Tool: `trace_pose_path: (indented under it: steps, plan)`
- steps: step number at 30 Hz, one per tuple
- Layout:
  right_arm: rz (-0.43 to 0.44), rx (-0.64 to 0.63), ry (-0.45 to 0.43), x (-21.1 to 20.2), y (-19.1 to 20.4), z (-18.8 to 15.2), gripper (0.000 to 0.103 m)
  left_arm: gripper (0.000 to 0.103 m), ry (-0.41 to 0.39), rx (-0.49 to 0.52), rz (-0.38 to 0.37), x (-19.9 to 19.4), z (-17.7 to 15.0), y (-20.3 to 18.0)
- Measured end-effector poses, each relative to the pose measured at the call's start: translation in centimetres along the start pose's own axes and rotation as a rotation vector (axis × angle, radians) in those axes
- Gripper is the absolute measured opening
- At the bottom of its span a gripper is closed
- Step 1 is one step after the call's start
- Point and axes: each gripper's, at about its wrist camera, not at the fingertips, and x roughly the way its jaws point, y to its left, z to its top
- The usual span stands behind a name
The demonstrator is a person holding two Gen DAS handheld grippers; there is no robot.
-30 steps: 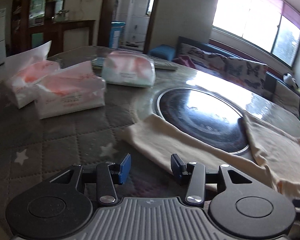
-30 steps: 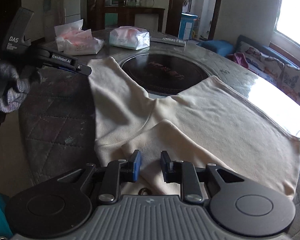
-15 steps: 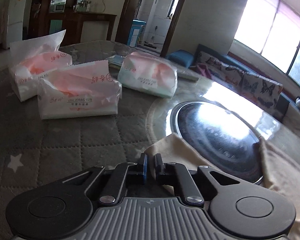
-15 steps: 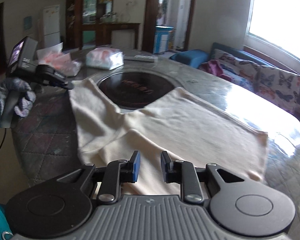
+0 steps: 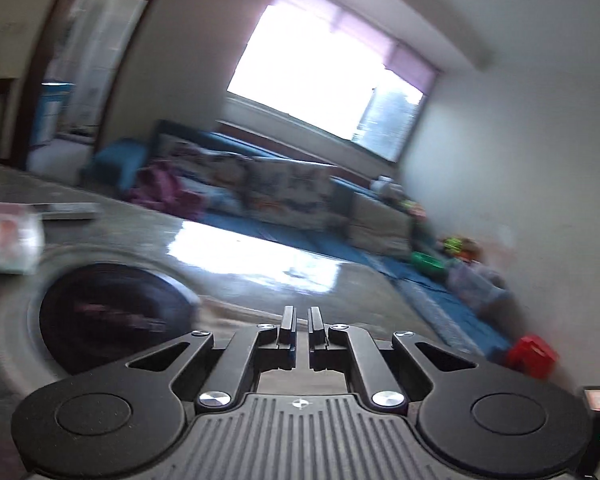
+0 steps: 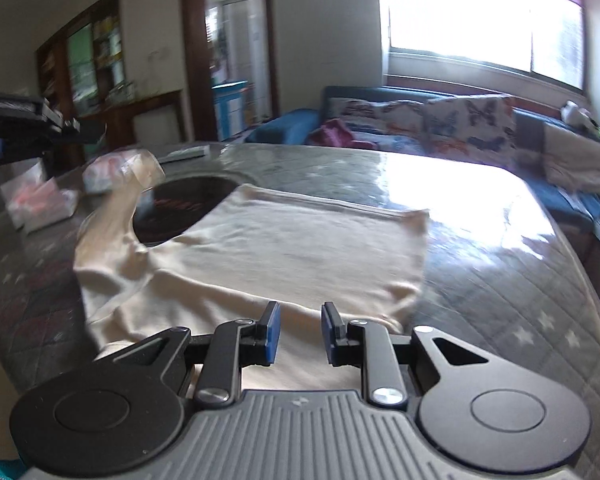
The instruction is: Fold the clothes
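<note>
A cream garment (image 6: 292, 248) lies spread on the grey quilted table (image 6: 500, 280). Its long left end (image 6: 120, 208) is pulled up off the table toward my left gripper (image 6: 88, 130), which shows at the upper left of the right wrist view. In the blurred left wrist view my left gripper (image 5: 301, 320) is shut, and a strip of cream cloth (image 5: 236, 312) trails just under its fingers. My right gripper (image 6: 298, 324) hovers over the garment's near edge, open with nothing between its blue pads.
A round black hob plate (image 6: 180, 200) is set into the table, partly under the garment. Several tissue packs (image 6: 40, 204) and a remote (image 6: 184, 153) lie at the far left. A sofa (image 6: 420, 120) stands under the window beyond the table.
My left gripper shut on the garment's far end, then rose and swung right, lifting that end. My right gripper moved along the near edge and stayed open.
</note>
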Motion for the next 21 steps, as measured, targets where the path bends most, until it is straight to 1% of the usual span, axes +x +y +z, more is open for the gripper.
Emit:
trace_pose_path:
  steps: [2,4,5,7,9,10,13,14,15,16,17,19,21]
  plan:
    - [-0.02,0.034,-0.002,-0.4,-1.2,-0.5,0.021,0.006,0.036,0.028,-0.07,1.6,-1.1,-2.1]
    - [-0.04,0.063,-0.003,-0.8,-2.2,-1.0,0.021,0.006,0.101,0.054,-0.133,3.1,-2.5,-3.6]
    - [-0.05,0.075,-0.003,-1.0,-2.6,-1.2,0.021,0.006,0.135,0.067,-0.146,3.8,-3.3,-4.1]
    - [-0.057,0.079,-0.003,-1.4,-3.0,-1.4,0.021,0.006,0.186,0.102,-0.132,4.7,-4.8,-4.7]
    - [-0.062,0.077,-0.006,-1.7,-3.2,-1.6,0.021,0.007,0.205,0.158,-0.08,4.7,-6.0,-4.5]
    - [-0.063,0.075,-0.009,-1.9,-3.3,-1.6,0.021,0.007,0.207,0.187,-0.042,4.6,-6.3,-4.0]
    - [-0.059,0.081,-0.008,-1.8,-3.5,-1.5,0.021,0.009,0.187,0.29,0.107,4.2,-6.8,-2.2]
    - [-0.057,0.081,-0.006,-1.7,-3.5,-1.5,0.021,0.012,0.182,0.318,0.154,4.2,-6.9,-1.6]
    - [-0.052,0.08,-0.005,-1.5,-3.3,-1.4,0.021,0.019,0.178,0.343,0.2,4.3,-7.0,-1.0]
    - [-0.046,0.079,-0.004,-1.2,-3.0,-1.4,0.021,0.024,0.181,0.366,0.237,4.5,-7.1,-0.4]
    - [-0.04,0.077,-0.002,-1.0,-2.8,-1.4,0.021,0.03,0.19,0.386,0.267,4.7,-7.2,0.3]
    - [-0.027,0.068,-0.003,-0.7,-2.2,-1.2,0.021,0.03,0.206,0.423,0.313,5.3,-7.6,1.5]
    - [-0.014,0.059,-0.004,-0.5,-1.6,-1.1,0.021,0.03,0.22,0.446,0.327,5.9,-8.1,2.2]
